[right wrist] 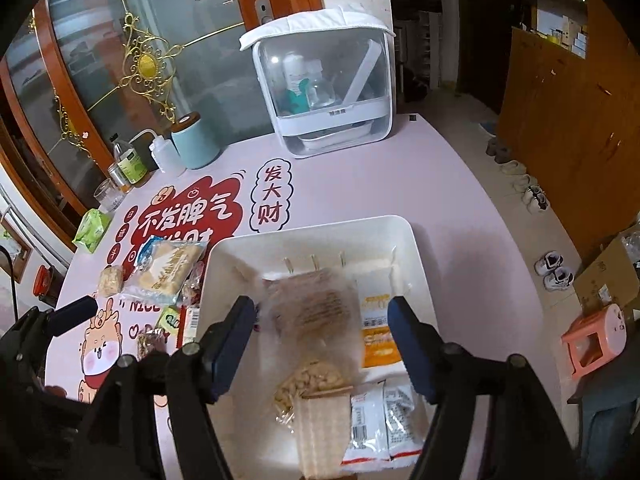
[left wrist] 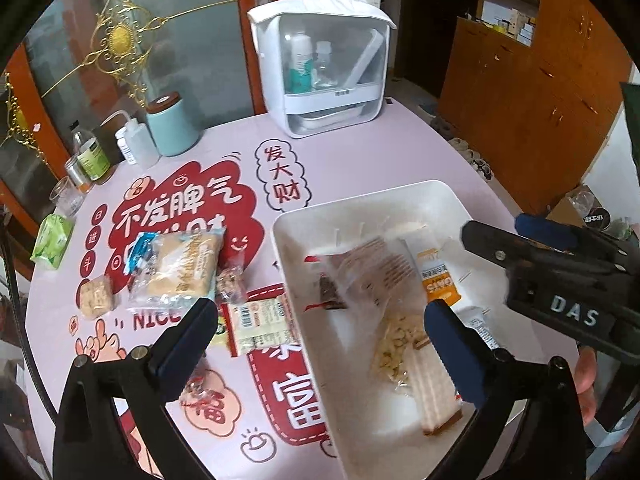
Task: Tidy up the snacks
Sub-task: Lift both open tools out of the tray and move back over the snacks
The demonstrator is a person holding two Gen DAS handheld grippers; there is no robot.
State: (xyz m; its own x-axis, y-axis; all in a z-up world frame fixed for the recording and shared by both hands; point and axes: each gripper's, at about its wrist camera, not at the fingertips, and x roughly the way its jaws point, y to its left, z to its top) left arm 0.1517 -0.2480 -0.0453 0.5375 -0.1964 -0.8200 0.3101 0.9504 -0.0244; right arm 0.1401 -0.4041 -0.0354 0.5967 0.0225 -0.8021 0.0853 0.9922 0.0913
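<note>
The left tool point(left wrist: 320, 320) is seen spread wide and empty above the near left wall of the white tray point(left wrist: 424, 190), which rests on the table point(left wrist: 360, 152). The right tool point(right wrist: 322, 336) is held open over the tray, nothing gripped. A blurred clear wafer packet point(right wrist: 312, 304) lies inside the tray between its fingers, beside an orange sachet point(right wrist: 378, 340). A large biscuit pack point(left wrist: 180, 268) is left on the table, just left of the tray.
</note>
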